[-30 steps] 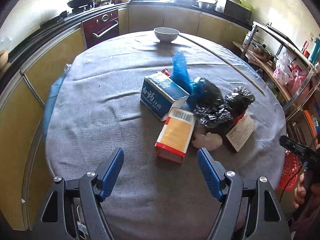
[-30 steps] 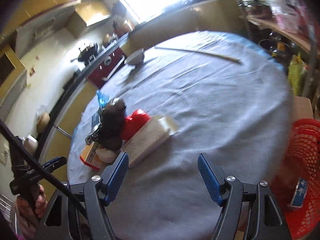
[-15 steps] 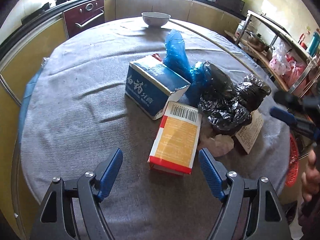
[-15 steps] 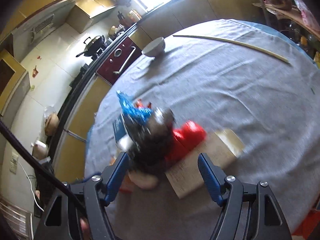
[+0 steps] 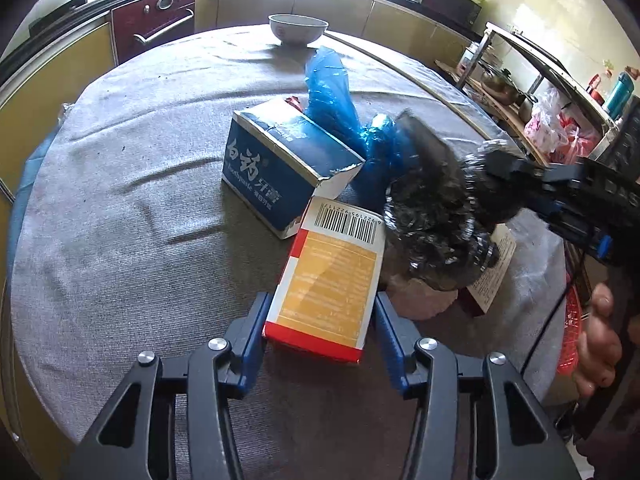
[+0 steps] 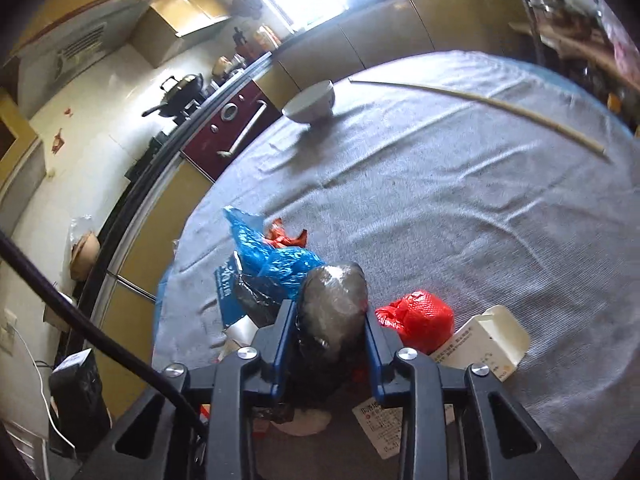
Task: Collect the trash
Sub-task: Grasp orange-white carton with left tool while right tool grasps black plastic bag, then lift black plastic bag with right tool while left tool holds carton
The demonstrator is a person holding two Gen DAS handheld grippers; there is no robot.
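Left gripper (image 5: 320, 330) closing around near end of flat orange, white and red cardboard box (image 5: 330, 280) lying on grey-clothed round table (image 5: 120, 220); pads at box sides, contact not confirmable

Right gripper (image 6: 326, 334) clamped on crumpled black plastic bag (image 6: 332, 312), beside blue plastic bag (image 6: 276, 258) and red plastic bag (image 6: 420, 320)

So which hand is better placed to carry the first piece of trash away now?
Right. The right gripper is already shut on the black plastic bag; the left gripper is closing, orange box between its fingers.
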